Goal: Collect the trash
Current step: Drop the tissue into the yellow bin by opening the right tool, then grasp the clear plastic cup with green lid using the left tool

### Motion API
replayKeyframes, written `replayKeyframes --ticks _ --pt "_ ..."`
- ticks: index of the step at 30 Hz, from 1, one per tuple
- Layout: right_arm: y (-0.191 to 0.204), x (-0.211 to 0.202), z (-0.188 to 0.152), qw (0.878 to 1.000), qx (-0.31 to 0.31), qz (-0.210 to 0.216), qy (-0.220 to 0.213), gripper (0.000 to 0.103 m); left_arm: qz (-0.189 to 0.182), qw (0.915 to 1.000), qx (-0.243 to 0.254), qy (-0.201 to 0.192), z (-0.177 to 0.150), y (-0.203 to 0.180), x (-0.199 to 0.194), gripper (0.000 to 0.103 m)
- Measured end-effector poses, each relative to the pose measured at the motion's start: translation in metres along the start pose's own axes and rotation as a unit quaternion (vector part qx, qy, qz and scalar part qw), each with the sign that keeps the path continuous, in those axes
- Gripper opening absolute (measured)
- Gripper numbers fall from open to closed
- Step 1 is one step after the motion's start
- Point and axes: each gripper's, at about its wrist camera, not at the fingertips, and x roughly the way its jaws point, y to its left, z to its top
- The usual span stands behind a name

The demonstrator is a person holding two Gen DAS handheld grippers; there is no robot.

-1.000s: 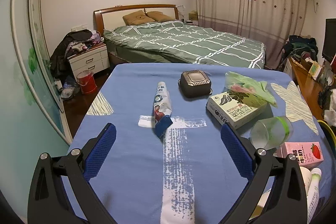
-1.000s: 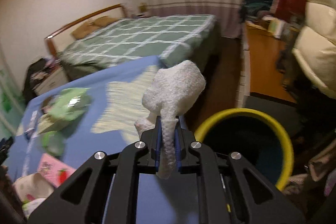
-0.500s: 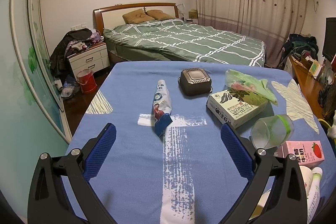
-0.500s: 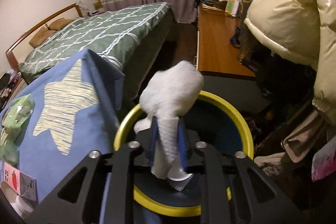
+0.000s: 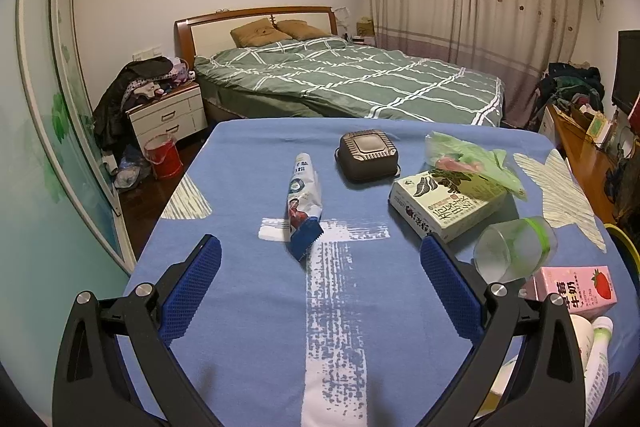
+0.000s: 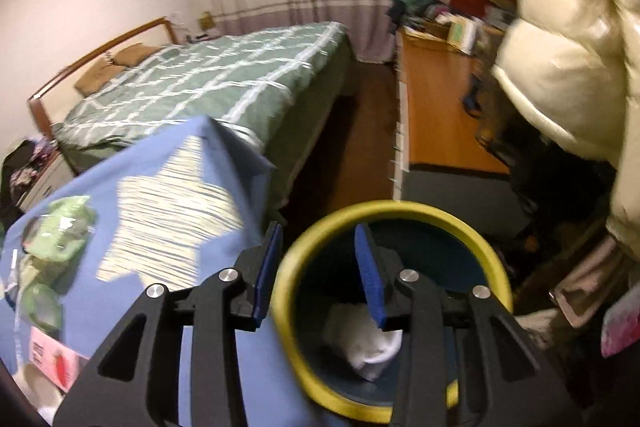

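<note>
The right gripper point(image 6: 316, 267) has just spread open, dropping the white tissue wad point(image 6: 366, 343) into the yellow-rimmed bin point(image 6: 400, 211); the left gripper point(image 5: 320, 259), also open, waits over the surface's point(image 5: 248, 327) remaining litter.

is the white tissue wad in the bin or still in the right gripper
In the bin. The white tissue wad lies at the bottom of the yellow-rimmed bin, and the right gripper above it is open and holds nothing.

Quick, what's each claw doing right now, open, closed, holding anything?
Left claw: open, holding nothing, above the blue tablecloth.
Right claw: open, holding nothing, over the yellow-rimmed bin; white tissue lies inside.
</note>
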Motion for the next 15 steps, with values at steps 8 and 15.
replayKeyframes --ticks 8,15 --pt "0.094 0.011 0.035 0.996 -0.057 0.062 -0.030 0.043 -0.003 0.9999 0.010 0.000 0.001 -0.004 -0.001 0.098" --pt "0.114 0.038 0.016 0.994 -0.088 0.061 0.000 0.048 -0.004 0.9994 0.025 0.026 0.007 -0.013 0.001 0.098"
